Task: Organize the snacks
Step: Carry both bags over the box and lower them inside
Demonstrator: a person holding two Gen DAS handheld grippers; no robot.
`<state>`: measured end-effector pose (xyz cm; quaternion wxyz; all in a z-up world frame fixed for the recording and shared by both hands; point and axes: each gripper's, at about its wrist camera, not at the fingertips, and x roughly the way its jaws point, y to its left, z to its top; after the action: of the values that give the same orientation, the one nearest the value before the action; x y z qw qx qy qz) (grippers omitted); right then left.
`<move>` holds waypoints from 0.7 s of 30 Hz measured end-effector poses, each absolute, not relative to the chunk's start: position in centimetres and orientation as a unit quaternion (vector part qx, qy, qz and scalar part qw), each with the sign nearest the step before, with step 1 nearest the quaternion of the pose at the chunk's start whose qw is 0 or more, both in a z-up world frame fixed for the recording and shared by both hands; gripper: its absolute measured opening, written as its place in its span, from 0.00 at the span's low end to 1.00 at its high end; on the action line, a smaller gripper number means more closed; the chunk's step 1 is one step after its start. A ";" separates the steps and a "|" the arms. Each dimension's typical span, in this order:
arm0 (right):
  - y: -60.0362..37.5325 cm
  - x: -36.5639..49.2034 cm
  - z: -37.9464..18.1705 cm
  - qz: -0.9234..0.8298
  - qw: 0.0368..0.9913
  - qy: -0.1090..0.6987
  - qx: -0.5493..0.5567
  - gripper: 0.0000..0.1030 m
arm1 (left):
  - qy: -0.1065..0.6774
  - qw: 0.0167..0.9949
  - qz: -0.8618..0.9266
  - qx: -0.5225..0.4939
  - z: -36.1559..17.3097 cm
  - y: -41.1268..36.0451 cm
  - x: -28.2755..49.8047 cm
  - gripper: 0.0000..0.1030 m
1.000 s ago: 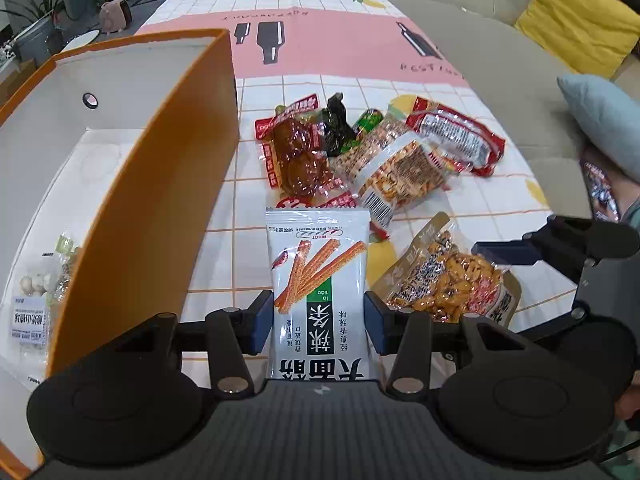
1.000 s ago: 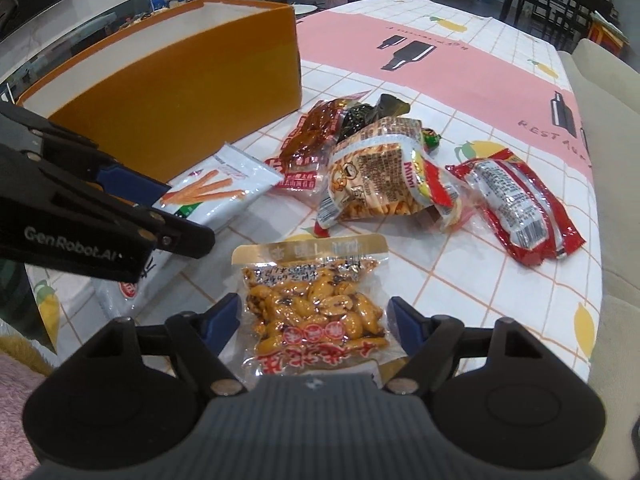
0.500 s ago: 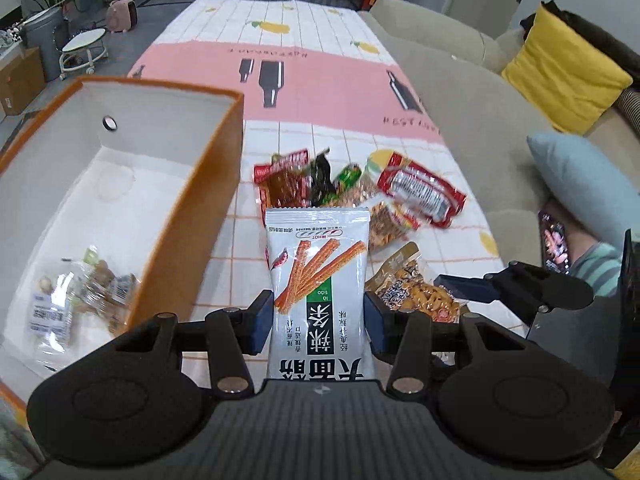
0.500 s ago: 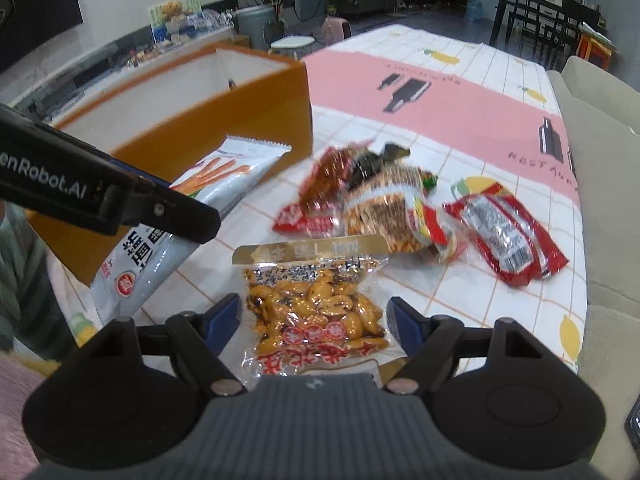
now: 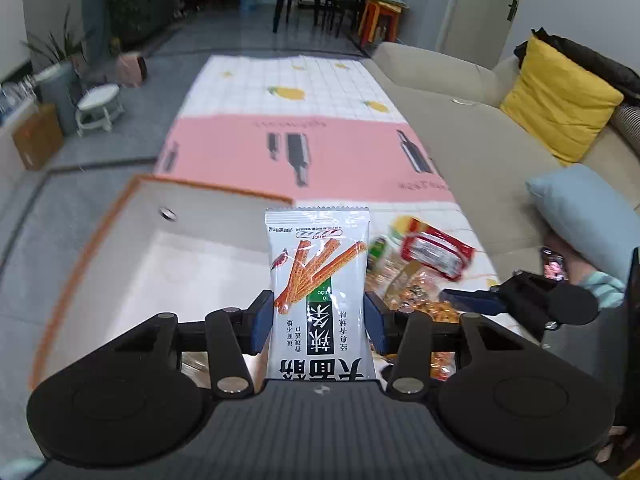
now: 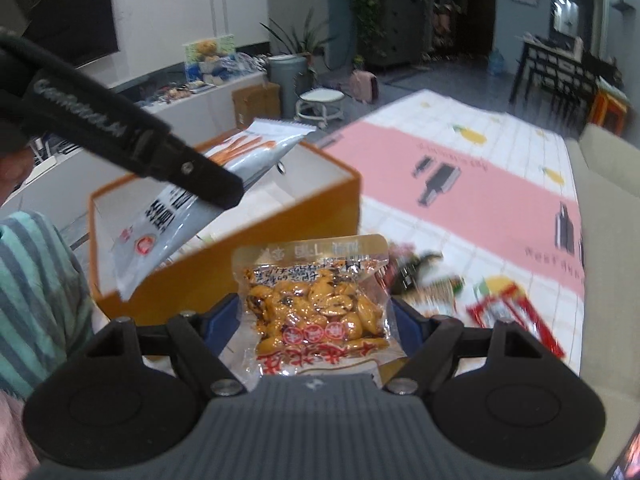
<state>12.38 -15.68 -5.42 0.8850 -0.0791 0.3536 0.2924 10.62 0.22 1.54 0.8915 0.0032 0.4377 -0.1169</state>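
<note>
— Where's the left gripper [image 5: 319,322]?

— I've got it pinching the white spicy-strip packet [image 5: 318,292], lifted above the orange box [image 6: 224,248], which sits at my ten o'clock.

— And the right?

— My right gripper [image 6: 316,320] clamps the bean packet [image 6: 316,300], held off the tablecloth [image 5: 304,148]. Loose snacks [image 5: 432,256] lie at two o'clock.

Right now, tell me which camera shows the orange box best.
The right wrist view. It shows the orange box from outside, with its orange front wall, rim and white interior, and the white spicy-strip packet over it. The left wrist view shows it blurred, mostly white interior with a thin orange rim.
</note>
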 end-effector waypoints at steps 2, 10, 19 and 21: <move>-14.5 12.7 -4.5 0.302 0.884 0.344 -0.088 0.74 | 0.434 0.894 -0.108 0.016 2.2 1.1 10.9 0.52; -9.2 14.4 -1.4 0.339 0.872 0.324 -0.142 0.74 | 0.443 0.891 -0.074 0.057 2.9 4.6 12.4 0.52; -2.2 17.1 -1.4 0.387 0.831 0.350 -0.192 0.74 | 0.491 0.867 -0.047 0.073 -0.4 8.3 15.1 0.52; -0.4 17.2 -1.8 0.399 0.816 0.360 -0.213 0.74 | 0.503 0.860 -0.043 0.082 -1.2 8.9 15.4 0.52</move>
<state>17.21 -0.40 -1.78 0.8162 -0.2133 0.3596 0.3988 15.36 8.94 -1.15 0.8595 0.0819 0.5027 -0.0426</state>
